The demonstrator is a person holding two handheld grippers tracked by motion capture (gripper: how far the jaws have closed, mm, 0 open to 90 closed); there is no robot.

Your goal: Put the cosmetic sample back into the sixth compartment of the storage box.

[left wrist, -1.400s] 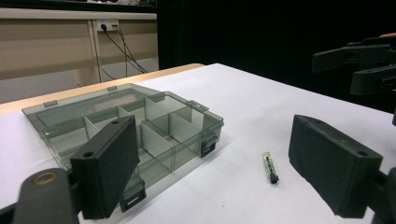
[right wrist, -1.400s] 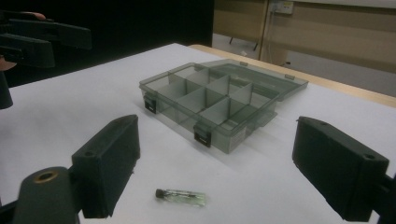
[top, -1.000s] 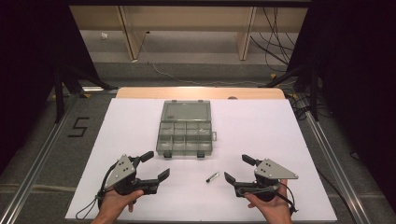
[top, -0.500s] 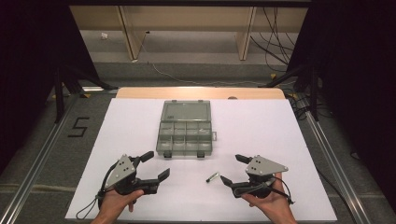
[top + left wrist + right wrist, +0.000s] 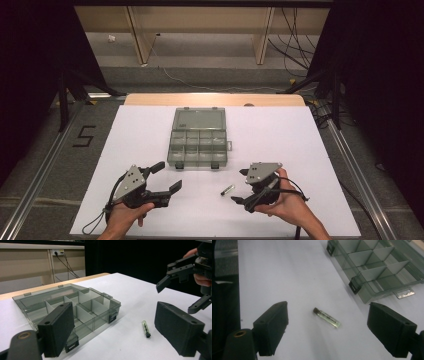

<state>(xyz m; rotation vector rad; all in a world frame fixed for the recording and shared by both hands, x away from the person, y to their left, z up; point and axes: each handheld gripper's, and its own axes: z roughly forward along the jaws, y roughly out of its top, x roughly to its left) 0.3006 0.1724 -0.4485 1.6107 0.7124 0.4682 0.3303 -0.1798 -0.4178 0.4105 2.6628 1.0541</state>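
White table (image 5: 150, 130), open compartment box (image 5: 197, 137) sitting mid-table. My left gripper (image 5: 167, 180) hangs near-left, jaws wide apart. Right gripper (image 5: 240, 186), jaws also apart, sits just right of the tiny glass vial (image 5: 227, 190) lying flat near the box.

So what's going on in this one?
A person holds a gripper in each hand at a white table. The right gripper, jaws open, is closing in on a small clear vial lying flat in front of an open compartment box. The left gripper hovers open nearby. Nothing is grasped yet.
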